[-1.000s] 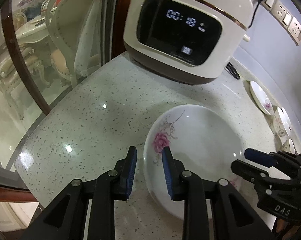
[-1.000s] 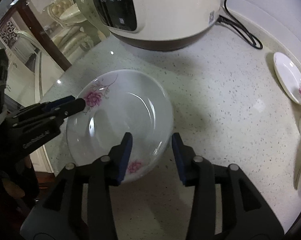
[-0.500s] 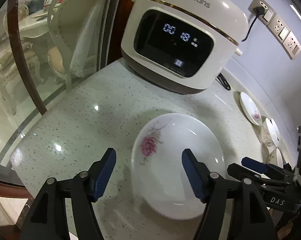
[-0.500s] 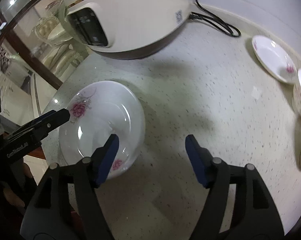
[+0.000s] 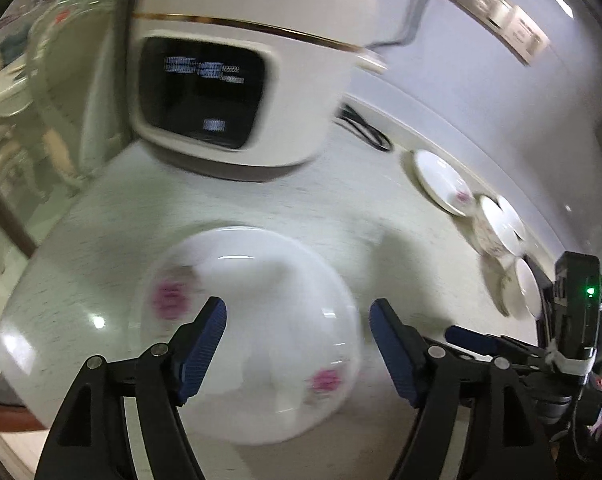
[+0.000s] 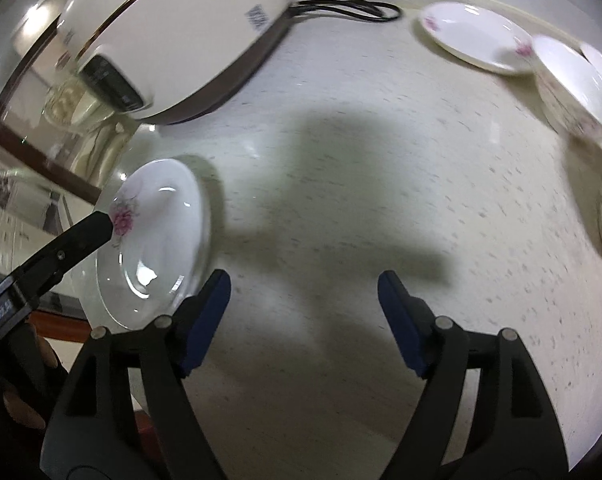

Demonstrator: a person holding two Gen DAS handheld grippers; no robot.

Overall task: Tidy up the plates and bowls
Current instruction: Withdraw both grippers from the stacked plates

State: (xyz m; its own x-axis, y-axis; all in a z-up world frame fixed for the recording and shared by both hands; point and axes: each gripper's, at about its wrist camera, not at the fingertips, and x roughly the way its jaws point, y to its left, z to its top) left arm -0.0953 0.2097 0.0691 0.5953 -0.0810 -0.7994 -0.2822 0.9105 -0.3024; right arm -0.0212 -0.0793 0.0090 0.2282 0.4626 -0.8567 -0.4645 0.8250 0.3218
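Observation:
A large white plate with pink flowers (image 5: 245, 332) lies flat on the speckled counter (image 5: 101, 216) near its rounded corner. My left gripper (image 5: 299, 320) hovers over the plate; its jaws are opening and stand wide, touching nothing. My right gripper (image 6: 305, 292) is over bare counter to the right of the plate (image 6: 157, 240); its jaws are opening too, with nothing between them. One finger of the left gripper (image 6: 89, 232) reaches over the plate's far rim in the right wrist view. A small flowered plate (image 6: 477, 36) and white bowls (image 6: 573, 84) sit by the back wall.
A cream rice cooker (image 5: 237, 68) with a dark display stands behind the plate, its black cable (image 6: 349, 8) lying along the wall. Wall sockets (image 5: 497, 16) are above. The counter edge drops off left of the plate, with glass and dining chairs beyond. Another bowl (image 5: 521, 288) sits far right.
Both grippers let go of the plate's rim and spread wide. The left one drew back and rose; the right one swung off the plate to the right over bare counter.

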